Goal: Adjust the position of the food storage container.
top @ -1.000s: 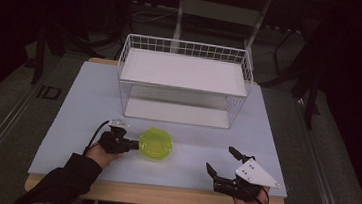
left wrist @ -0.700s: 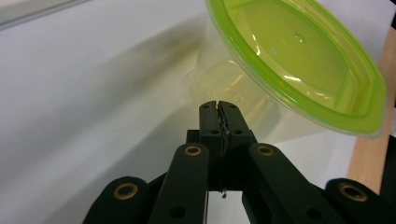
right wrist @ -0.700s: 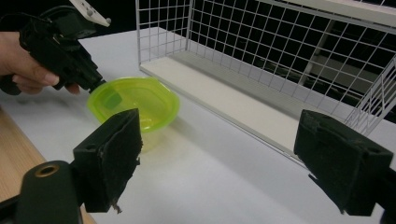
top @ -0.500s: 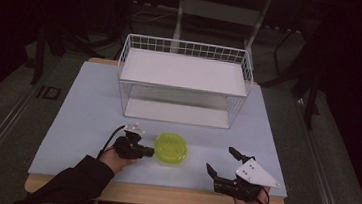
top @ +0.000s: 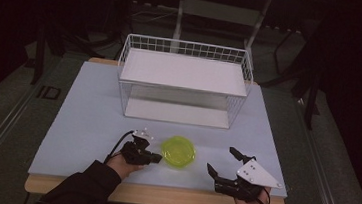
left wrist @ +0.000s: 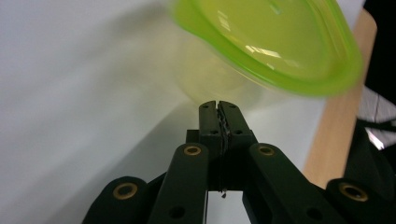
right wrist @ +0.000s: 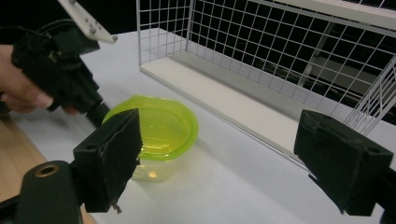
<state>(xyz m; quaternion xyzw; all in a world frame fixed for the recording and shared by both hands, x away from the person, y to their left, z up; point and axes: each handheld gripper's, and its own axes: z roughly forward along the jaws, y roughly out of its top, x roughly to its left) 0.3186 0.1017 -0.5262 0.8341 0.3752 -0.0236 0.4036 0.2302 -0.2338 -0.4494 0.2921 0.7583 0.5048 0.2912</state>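
Observation:
A clear tub with a lime-green lid (top: 178, 151) stands on the white table top near the front, between my two grippers. My left gripper (top: 155, 157) is shut with nothing between its jaws. In the left gripper view its closed tips (left wrist: 218, 105) rest against the tub's clear wall, just under the green lid (left wrist: 280, 42). My right gripper (top: 222, 160) stands open to the right of the tub, apart from it. The right gripper view has the tub (right wrist: 154, 128) ahead of the wide-open right gripper (right wrist: 226, 154), with the left gripper (right wrist: 95, 112) touching its far-left side.
A white wire rack with two shelves (top: 184, 72) stands at the middle back of the table; its lower shelf (right wrist: 243, 105) lies just behind the tub. The wooden front edge (top: 160, 196) runs close below both hands. Dark floor surrounds the table.
The left gripper has slid to the right along the table's front, and the green-lidded tub has moved right with it. The right gripper has stayed in place, open.

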